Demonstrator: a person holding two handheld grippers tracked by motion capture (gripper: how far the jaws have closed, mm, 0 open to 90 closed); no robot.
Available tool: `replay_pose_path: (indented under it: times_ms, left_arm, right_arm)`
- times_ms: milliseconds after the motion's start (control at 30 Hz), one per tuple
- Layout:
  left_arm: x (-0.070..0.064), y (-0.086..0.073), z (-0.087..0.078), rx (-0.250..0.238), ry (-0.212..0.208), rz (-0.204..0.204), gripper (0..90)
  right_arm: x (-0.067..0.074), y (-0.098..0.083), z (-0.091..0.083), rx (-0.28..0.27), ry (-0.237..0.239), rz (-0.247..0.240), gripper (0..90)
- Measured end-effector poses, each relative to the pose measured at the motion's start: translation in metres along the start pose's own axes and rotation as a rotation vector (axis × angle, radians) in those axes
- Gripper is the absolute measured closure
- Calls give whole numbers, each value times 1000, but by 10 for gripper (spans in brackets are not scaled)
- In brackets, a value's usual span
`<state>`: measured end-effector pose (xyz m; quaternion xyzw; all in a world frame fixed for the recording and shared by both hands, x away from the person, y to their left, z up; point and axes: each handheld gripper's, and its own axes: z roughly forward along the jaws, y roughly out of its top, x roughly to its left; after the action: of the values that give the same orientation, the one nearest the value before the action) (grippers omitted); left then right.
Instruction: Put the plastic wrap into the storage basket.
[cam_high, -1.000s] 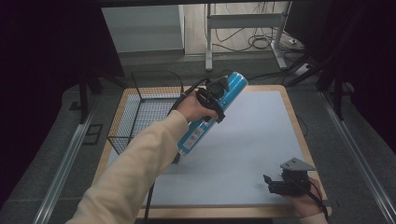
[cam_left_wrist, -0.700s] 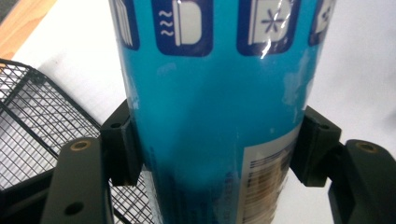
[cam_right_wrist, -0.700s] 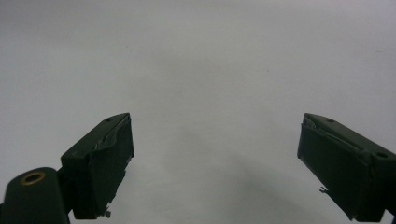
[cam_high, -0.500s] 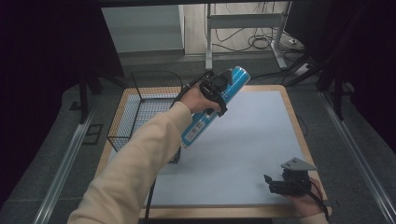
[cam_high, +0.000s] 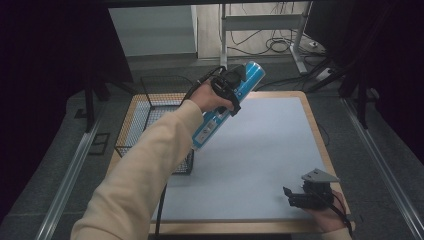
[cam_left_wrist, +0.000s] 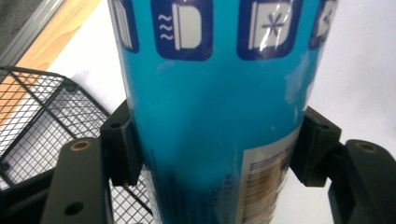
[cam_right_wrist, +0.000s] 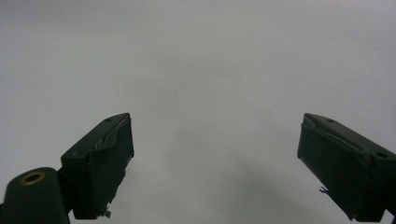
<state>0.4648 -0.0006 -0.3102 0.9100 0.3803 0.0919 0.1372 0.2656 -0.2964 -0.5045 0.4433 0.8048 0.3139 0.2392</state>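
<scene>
Blue tube (cam_high: 227, 102) is held above the table (cam_high: 280, 150) beside the wire basket (cam_high: 150, 117), long axis tilted, top pointing up-right. Left gripper (cam_high: 226, 86) pinches its middle; right gripper (cam_high: 300, 197) is spread, empty.

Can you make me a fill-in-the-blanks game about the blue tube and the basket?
1. The left tool is shut on a tube coloured ____.
2. The wire basket sits on the ____ side of the table in the high view.
3. The right tool has its jaws ____ with nothing between them.

Missing words: blue; left; open
</scene>
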Motion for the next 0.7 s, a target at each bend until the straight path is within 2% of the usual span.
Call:
replay_pose_path:
  times_ms: [433,700]
  left_arm:
    - [30,-6,-13,-3,33,-42,315]
    - [52,-13,-15,0,60,-92,315]
  right_arm:
    - [0,0,1,4,-7,-1,108]
    - [0,-1,1,10,-8,2,108]
